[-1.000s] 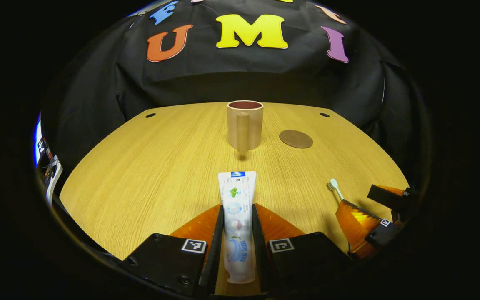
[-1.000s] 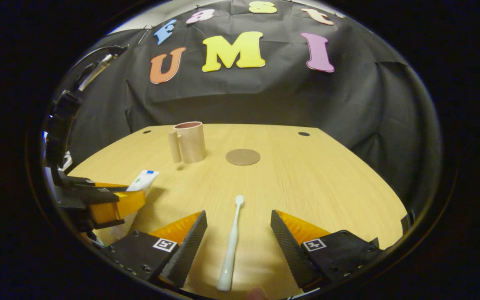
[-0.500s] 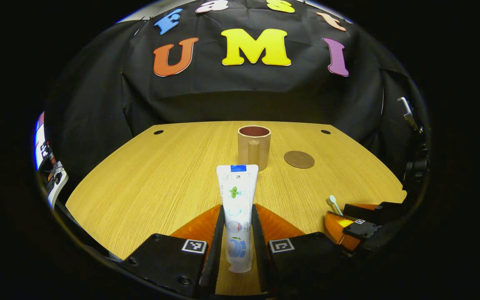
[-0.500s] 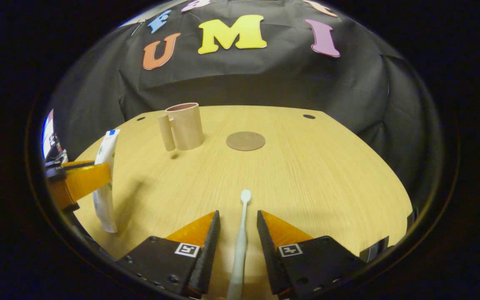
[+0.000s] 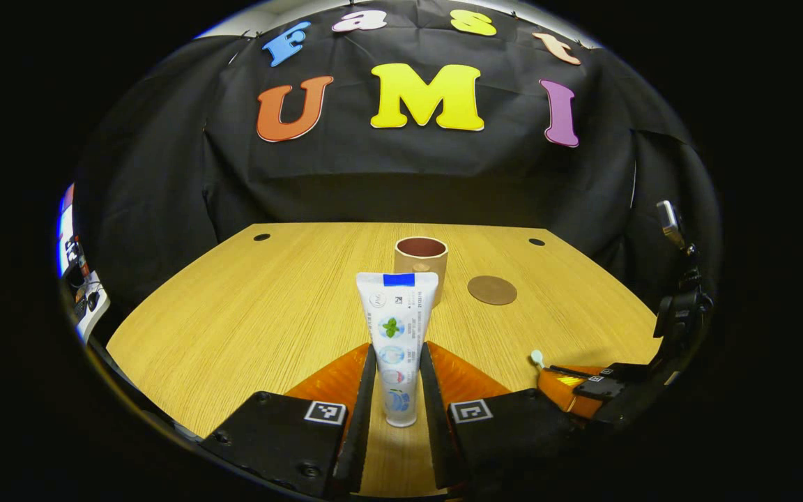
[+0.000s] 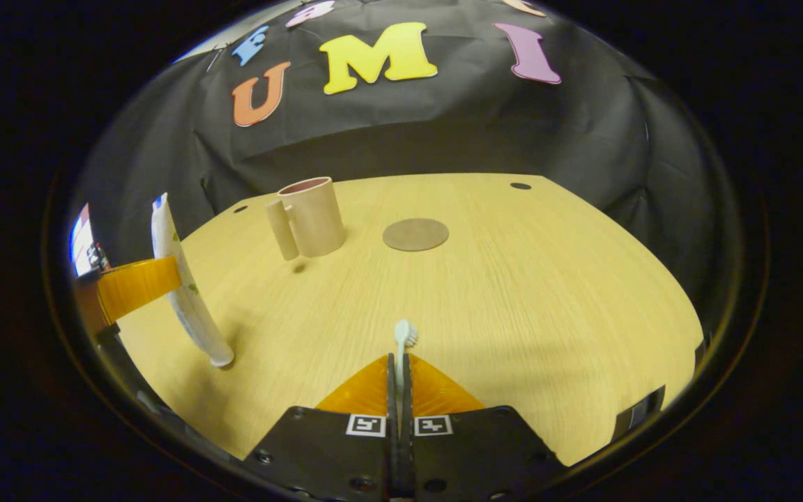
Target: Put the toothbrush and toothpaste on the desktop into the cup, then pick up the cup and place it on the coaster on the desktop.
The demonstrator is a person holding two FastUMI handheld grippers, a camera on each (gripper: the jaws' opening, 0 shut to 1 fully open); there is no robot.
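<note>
My left gripper (image 5: 398,362) is shut on a white toothpaste tube (image 5: 396,328), held upright with its cap end just above the wooden desktop (image 5: 248,328). The tube (image 6: 178,279) and that left gripper (image 6: 138,287) also appear at the left of the right gripper view. My right gripper (image 6: 399,366) is shut on a white toothbrush (image 6: 403,335), whose head pokes out past the fingertips. In the left gripper view the brush head (image 5: 536,358) and right gripper (image 5: 576,382) sit low at the right. A tan cup (image 5: 421,258) (image 6: 307,217) stands mid-table beside a round brown coaster (image 5: 491,290) (image 6: 415,234).
Black cloth hangs behind the desktop's far edge. Two small dark holes (image 5: 261,237) (image 5: 536,242) mark the far corners of the desktop. Bare wood lies between the grippers and the cup. Some equipment (image 5: 81,293) sits off the table's left edge.
My left gripper has lifted the toothpaste tube off the desktop and tilted it upright. My right gripper went from open around the toothbrush to shut on it.
</note>
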